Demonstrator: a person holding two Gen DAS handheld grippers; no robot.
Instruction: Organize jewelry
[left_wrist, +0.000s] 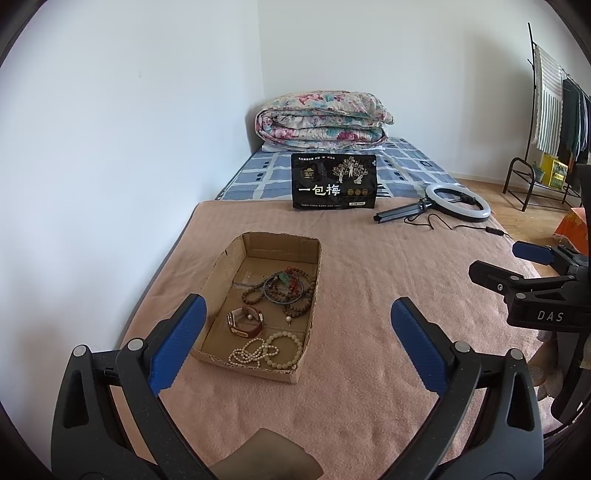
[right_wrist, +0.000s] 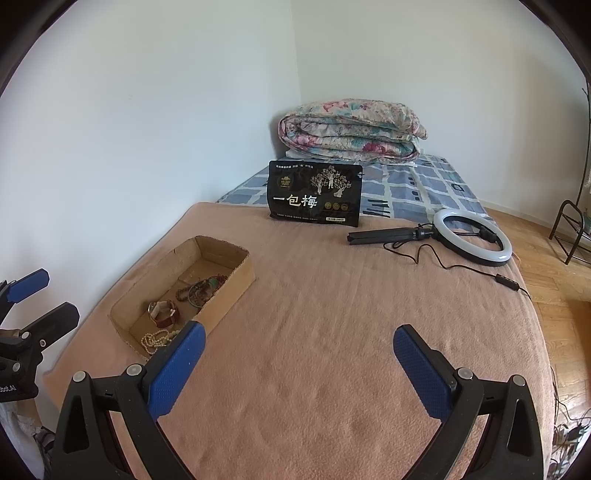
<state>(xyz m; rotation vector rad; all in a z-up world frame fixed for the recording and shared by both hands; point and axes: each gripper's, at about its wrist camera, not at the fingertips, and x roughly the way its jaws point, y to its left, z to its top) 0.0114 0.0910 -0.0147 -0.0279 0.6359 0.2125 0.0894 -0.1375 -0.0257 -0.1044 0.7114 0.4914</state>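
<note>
the pink blanket (left_wrist: 351, 387) is soft, so the cardboard tray (left_wrist: 221, 273) at 11 o'clock of the left gripper (left_wrist: 295, 343) could skid or tip if a jaw catches its torn near rim. both the left gripper and right gripper (right_wrist: 299, 365) hang released, jaws wide, holding nothing. the jewelry lies inside: tangled brown bead strands (left_wrist: 295, 291) may drag neighbours out together; the watch (left_wrist: 245, 321) and pearl strands (left_wrist: 255, 350) overlap, clasps too small to read
</note>
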